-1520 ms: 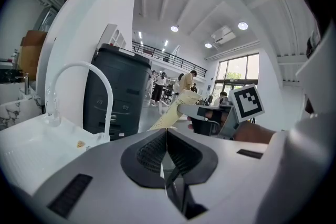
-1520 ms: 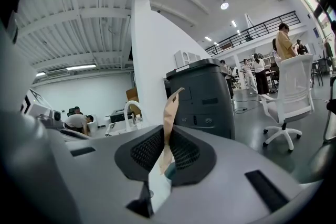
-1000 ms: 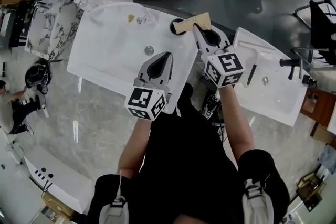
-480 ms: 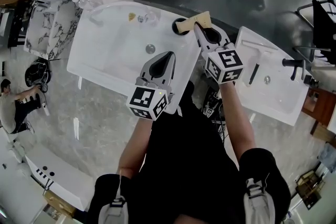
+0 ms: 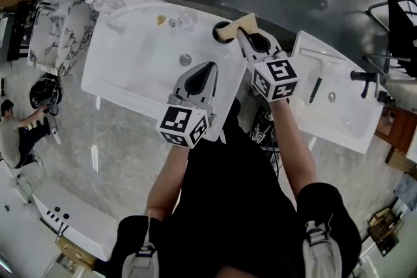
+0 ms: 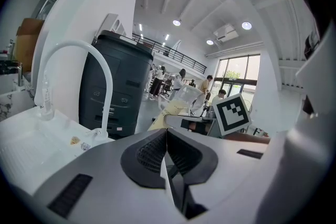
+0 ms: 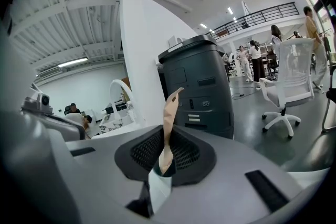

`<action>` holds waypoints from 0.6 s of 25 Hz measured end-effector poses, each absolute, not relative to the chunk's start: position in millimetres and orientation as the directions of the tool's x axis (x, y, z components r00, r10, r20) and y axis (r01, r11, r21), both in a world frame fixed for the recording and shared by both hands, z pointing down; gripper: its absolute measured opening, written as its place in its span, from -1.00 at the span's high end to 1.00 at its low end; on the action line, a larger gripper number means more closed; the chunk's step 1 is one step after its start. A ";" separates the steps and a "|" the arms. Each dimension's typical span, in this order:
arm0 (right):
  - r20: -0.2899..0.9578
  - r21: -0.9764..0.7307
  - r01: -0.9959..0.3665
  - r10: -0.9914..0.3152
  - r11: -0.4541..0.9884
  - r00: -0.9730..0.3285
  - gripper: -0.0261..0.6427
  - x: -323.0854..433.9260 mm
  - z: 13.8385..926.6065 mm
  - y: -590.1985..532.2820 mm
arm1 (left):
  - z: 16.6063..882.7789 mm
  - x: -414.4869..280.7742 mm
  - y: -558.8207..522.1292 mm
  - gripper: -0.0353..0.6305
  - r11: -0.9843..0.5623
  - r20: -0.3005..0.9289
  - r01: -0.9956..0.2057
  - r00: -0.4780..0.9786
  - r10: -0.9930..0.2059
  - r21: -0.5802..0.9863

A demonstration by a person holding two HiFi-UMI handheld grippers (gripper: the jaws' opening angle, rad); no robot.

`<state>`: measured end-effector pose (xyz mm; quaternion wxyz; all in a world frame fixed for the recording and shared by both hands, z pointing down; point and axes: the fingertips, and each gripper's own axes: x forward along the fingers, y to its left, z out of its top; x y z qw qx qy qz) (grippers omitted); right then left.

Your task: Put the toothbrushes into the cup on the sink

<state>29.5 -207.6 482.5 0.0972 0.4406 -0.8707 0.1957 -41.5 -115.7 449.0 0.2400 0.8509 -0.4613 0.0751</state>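
Barely anything has changed at the left of the white ceramic sink [image 5: 137, 68]. The left hand-held gripper [image 5: 209, 67] hangs over the sink's right part just as it did a second ago. In the left gripper view its jaws are pressed together with nothing between them.

At the sink's far right corner stands the round cup with a dark inside [image 5: 217, 28]. The tan paper-wrapped toothbrush [image 5: 242, 23] now lies a little further across the cup's mouth than before, and its near end covers part of the rim.

The right hand-held gripper [image 5: 243, 37] has crept slightly towards that corner. Its jaws are clamped on the wrapped toothbrush [image 7: 169, 123], which stands up between the ribbed pads [image 7: 186, 153] in the right gripper view. A second white sink [image 5: 339, 120] sits to the right, apart from both hand-held grippers.
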 end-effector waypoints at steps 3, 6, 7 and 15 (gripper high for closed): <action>0.352 -0.255 -0.804 -0.722 0.537 -0.595 0.76 25.8 488.6 -207.6 | 450.5 -41.7 -115.2 0.85 -0.459 0.352 -0.820 0.565 -0.746 0.341; 0.365 -0.259 -0.806 -0.719 0.532 -0.591 0.76 24.2 496.7 -208.0 | 452.8 -42.4 -114.9 0.85 -0.458 0.356 -0.820 0.565 -0.745 0.344; 0.369 -0.260 -0.807 -0.718 0.530 -0.590 0.76 23.8 499.1 -208.2 | 453.0 -42.6 -114.9 0.85 -0.457 0.356 -0.820 0.565 -0.744 0.344; 0.403 -0.268 -0.811 -0.704 0.521 -0.585 0.76 17.7 517.1 -210.0 | 456.5 -46.2 -114.6 0.85 -0.453 0.361 -0.819 0.565 -0.742 0.352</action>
